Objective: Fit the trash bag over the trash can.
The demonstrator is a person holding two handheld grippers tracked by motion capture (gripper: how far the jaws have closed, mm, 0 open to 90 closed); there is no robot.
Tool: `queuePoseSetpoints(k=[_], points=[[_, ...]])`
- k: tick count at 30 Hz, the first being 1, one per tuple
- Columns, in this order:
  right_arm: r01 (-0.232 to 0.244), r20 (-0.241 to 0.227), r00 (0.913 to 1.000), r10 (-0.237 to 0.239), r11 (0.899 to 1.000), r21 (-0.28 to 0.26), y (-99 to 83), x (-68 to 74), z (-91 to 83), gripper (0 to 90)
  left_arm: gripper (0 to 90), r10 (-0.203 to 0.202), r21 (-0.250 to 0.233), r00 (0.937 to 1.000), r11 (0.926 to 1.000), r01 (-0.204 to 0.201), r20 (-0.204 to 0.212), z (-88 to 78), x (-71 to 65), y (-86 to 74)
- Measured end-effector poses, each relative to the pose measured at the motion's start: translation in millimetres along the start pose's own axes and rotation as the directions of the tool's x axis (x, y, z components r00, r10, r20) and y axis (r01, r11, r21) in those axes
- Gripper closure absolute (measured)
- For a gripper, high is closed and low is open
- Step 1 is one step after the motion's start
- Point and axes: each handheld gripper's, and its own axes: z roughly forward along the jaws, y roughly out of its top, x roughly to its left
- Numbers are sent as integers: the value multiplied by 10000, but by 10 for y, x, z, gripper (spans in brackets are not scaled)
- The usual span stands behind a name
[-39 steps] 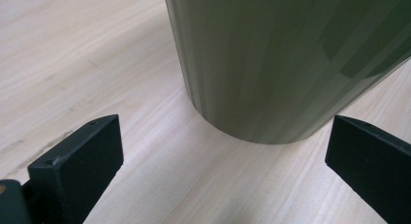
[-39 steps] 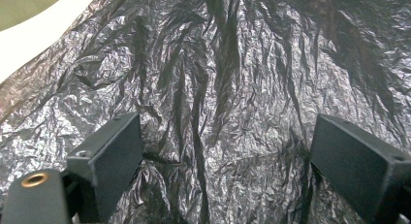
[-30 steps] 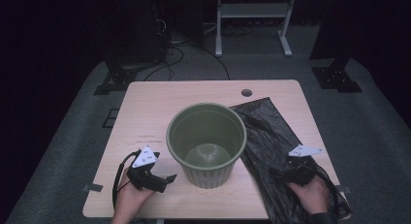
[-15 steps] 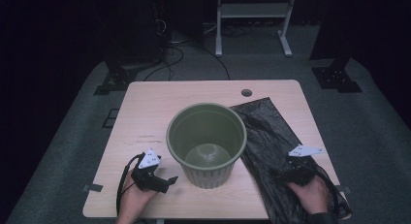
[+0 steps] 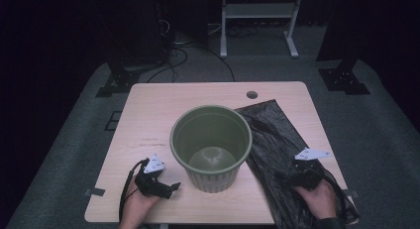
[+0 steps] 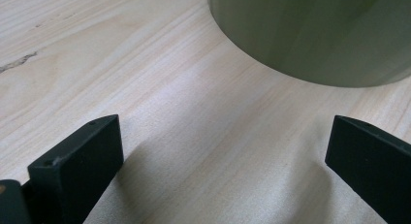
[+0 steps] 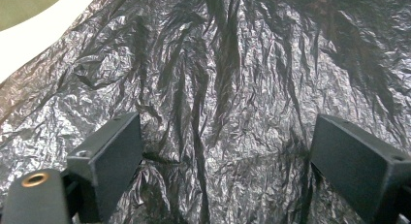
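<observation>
A green plastic bin (image 5: 211, 145) stands upright and empty in the middle of the wooden table (image 5: 163, 102). A flat black plastic bag (image 5: 275, 140) lies to its right, one edge reaching under the bin's side. My left gripper (image 5: 171, 188) rests low on the table at the bin's front left, open, with bare wood between its fingers (image 6: 77, 163) and the bin's wall (image 6: 315, 35) just ahead. My right gripper (image 5: 285, 177) sits on the bag near the front right corner, open, its fingers (image 7: 109, 158) wide apart over the crinkled black bag (image 7: 228, 98).
A round cable hole (image 5: 252, 94) is in the table's far right area. Beyond the table are a white frame (image 5: 257, 21), black stand feet (image 5: 119, 83) and cables on grey carpet. The left half of the table is bare wood.
My left gripper has sunk toward the table and come a little nearer the front edge. The right gripper, the bin and the bag have stayed put.
</observation>
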Motion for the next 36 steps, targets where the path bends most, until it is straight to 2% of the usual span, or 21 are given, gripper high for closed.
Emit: queuePoseSetpoints(k=[5, 7, 11, 13, 17, 19, 24, 30, 32, 35, 36], points=[[13, 3, 10000, -13, 10000, -36, -2, 2, -5, 125, 0, 3, 15, 10000, 10000, -3, -32, 0, -5, 1], [-4, 0, 10000, 4, 9999, -102, -6, 2, -13, 178, 0, -7, 12, 10000, 10000, 7, -33, 1, -5, 1], [77, -100, 9999, -81, 9992, -396, -25, 7, -48, 392, 0, -7, 12, 10000, 10000, 7, -33, 1, -5, 1], [125, -151, 9998, -132, 9989, -454, -30, 13, -70, 558, 0, -7, 13, 10000, 10000, 7, -32, 1, -5, 1], [208, -211, 9995, -216, 9990, -394, -26, 23, -88, 758, 0, -8, 11, 10000, 10000, 8, -34, 1, -5, 1], [213, -191, 9996, -219, 9993, -301, -19, 19, -92, 889, 0, -9, 9, 10000, 10000, 9, -33, 1, -5, 1], [348, -147, 9993, -351, 9992, -217, 5, 30, -80, 900, 0, -12, 13, 10000, 10000, 12, -29, 1, -5, 1], [595, -648, 9961, -602, 9981, -125, 108, 91, 1, 900, 0, -16, 12, 10000, 10000, 16, -30, 1, -5, 1], [844, -839, 9928, -850, 9964, -112, 155, 147, 44, 900, 0, -14, 12, 10000, 10000, 14, -32, 1, -5, 1], [927, -1214, 9881, -941, 9955, -176, 215, 213, 97, 900, 0, -14, 14, 10000, 10000, 14, -30, 1, -5, 1], [927, -1214, 9881, -941, 9955, -176, 215, 213, 97, 900, 0, -14, 13, 10000, 10000, 14, -30, 1, -5, 1]])
